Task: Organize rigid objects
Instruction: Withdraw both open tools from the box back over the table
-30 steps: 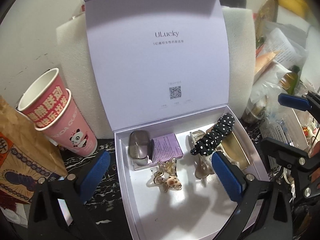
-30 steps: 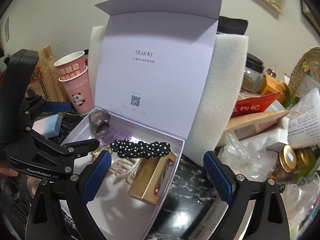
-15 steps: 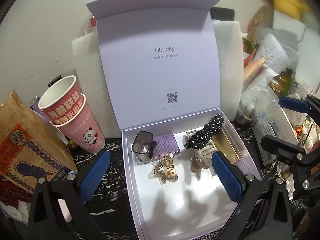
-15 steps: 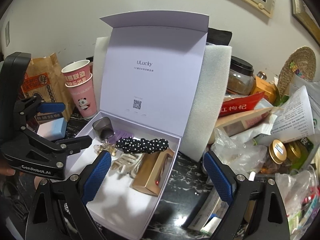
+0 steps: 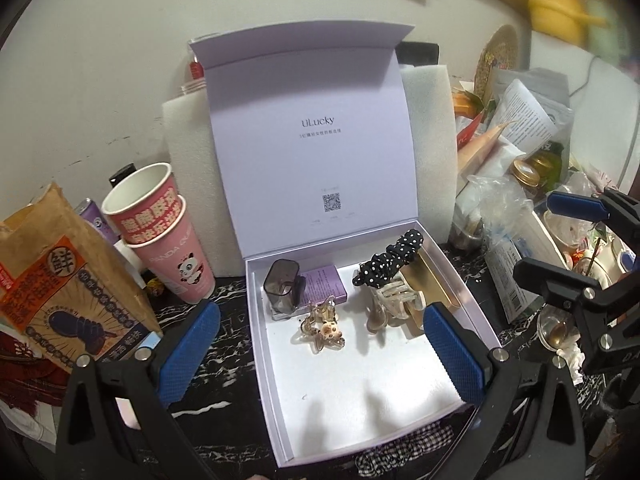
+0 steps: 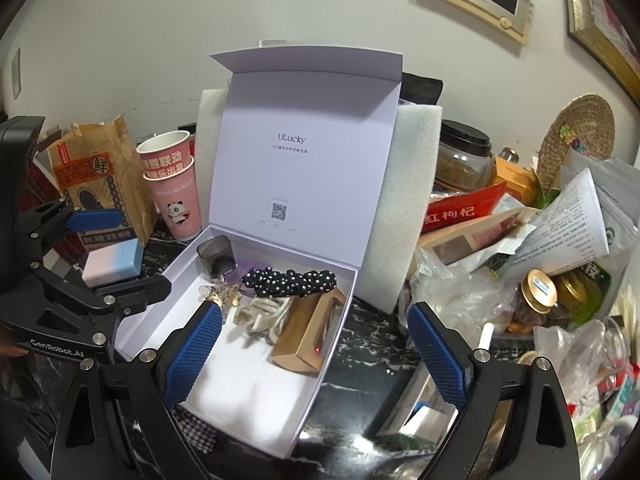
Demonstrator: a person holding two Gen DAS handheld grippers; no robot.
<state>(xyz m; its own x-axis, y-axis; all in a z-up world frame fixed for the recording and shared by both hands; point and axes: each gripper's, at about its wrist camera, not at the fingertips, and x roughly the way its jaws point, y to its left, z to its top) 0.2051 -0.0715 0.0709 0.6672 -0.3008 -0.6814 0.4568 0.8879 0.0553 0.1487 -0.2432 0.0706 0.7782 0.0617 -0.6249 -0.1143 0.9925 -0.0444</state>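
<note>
An open lilac gift box (image 5: pixel 280 420) (image 6: pixel 320 392) stands on the dark marble counter with its lid upright. Inside lie a smoky grey clip (image 5: pixel 282 286) (image 6: pixel 214 254), a purple card (image 5: pixel 324 280), an amber star clip (image 5: pixel 322 328) (image 6: pixel 224 294), a black polka-dot hair piece (image 5: pixel 390 258) (image 6: pixel 290 280), a beige claw clip (image 5: pixel 394 300) (image 6: pixel 262 316) and a gold box (image 5: pixel 428 280) (image 6: pixel 308 332). My left gripper (image 5: pixel 320 354) is open and empty over the box front. My right gripper (image 6: pixel 314 352) is open and empty over the box's right side.
Stacked pink paper cups (image 5: pixel 160 232) and a brown paper bag (image 5: pixel 52 280) stand left of the box. White foam (image 6: pixel 408 200) sits behind it. A pile of jars, bags and papers (image 6: pixel 540 248) crowds the right. A pastel block (image 6: pixel 114 264) lies at the left.
Both grippers have pulled back and up from the box, so more of the box, wall and clutter shows. The grey clip now stands upright on the card.
</note>
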